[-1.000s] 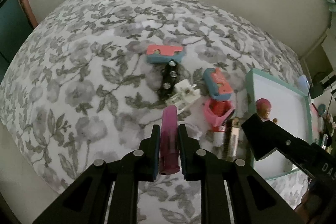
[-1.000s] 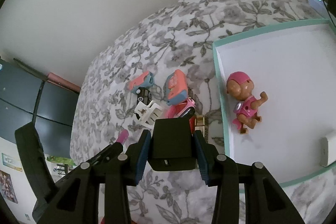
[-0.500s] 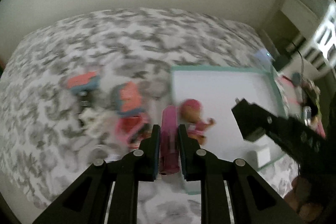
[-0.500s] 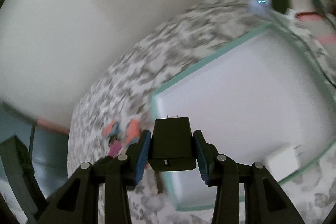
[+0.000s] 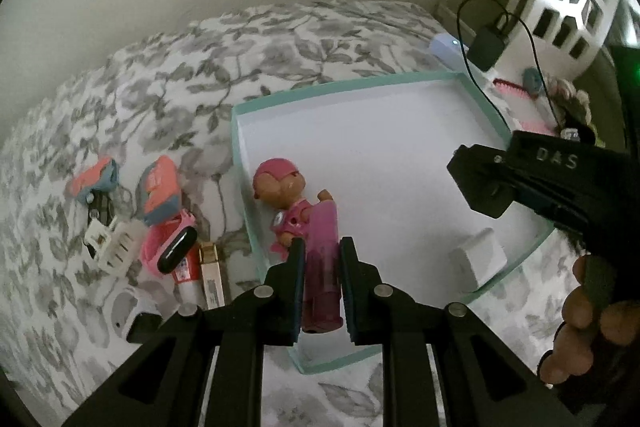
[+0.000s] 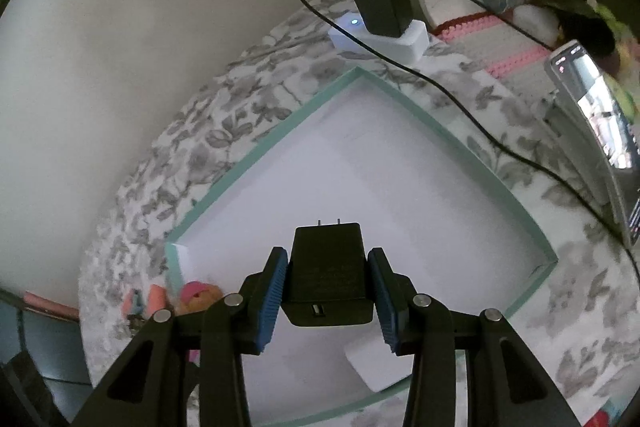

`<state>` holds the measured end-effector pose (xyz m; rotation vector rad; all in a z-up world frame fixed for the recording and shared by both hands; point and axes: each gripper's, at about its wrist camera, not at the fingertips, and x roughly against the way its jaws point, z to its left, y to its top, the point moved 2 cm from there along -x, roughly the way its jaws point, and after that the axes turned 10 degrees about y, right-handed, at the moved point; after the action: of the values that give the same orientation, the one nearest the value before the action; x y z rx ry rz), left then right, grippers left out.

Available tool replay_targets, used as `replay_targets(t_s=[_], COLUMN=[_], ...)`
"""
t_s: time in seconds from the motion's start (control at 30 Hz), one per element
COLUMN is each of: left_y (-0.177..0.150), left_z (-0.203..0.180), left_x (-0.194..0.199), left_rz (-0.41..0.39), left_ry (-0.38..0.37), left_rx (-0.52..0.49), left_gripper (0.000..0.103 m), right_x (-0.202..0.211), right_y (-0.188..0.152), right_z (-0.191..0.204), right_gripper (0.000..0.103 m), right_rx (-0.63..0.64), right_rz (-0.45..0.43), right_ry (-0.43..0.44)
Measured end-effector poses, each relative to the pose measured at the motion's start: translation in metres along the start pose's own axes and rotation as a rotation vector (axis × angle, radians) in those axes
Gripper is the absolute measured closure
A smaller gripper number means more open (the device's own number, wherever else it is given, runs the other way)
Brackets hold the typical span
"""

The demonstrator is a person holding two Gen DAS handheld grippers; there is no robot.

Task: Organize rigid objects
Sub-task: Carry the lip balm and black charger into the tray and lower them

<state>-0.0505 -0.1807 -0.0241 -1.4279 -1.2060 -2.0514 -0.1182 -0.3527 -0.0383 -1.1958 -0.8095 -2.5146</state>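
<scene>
My left gripper [image 5: 320,287] is shut on a pink cylindrical tube [image 5: 322,267], held above the near left part of a shallow white tray with a teal rim [image 5: 340,89]. In the tray lie a pink toy figure [image 5: 286,195] and a white block [image 5: 478,261]. My right gripper [image 6: 327,291] is shut on a black plug-in charger [image 6: 327,279], held over the tray [image 6: 472,151]; it also shows in the left wrist view [image 5: 480,183]. The white block [image 6: 376,363] lies below it.
Left of the tray on the floral bedspread [image 5: 168,99] lie two coral-and-blue toys [image 5: 160,187], a white hair clip [image 5: 114,243], a pink case [image 5: 168,251] and small tubes. Behind the tray are a white hub with a plugged-in black adapter [image 6: 382,5], its cable and a phone [image 6: 592,147].
Both grippers swung right from the toy pile to above the tray, each keeping its object. The right gripper moved further over the tray's middle.
</scene>
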Motion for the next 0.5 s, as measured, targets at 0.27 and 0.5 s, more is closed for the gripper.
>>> replay_targets(t_s=[0.27, 0.5], left_y=[-0.005, -0.012], left_z=[-0.007, -0.016], left_x=[-0.015, -0.022], left_rz=[0.024, 0.050], left_ry=[0.024, 0.030], left_rx=[-0.043, -0.082], left_gripper=[0.085, 0.085], right_x=[-0.013, -0.022], right_y=[-0.007, -0.011], right_z=[-0.001, -0.001], right_gripper=[0.059, 0.059], right_rx=[0.024, 0.034], right_rz=[0.048, 0.078], right_ry=[-0.043, -0.061])
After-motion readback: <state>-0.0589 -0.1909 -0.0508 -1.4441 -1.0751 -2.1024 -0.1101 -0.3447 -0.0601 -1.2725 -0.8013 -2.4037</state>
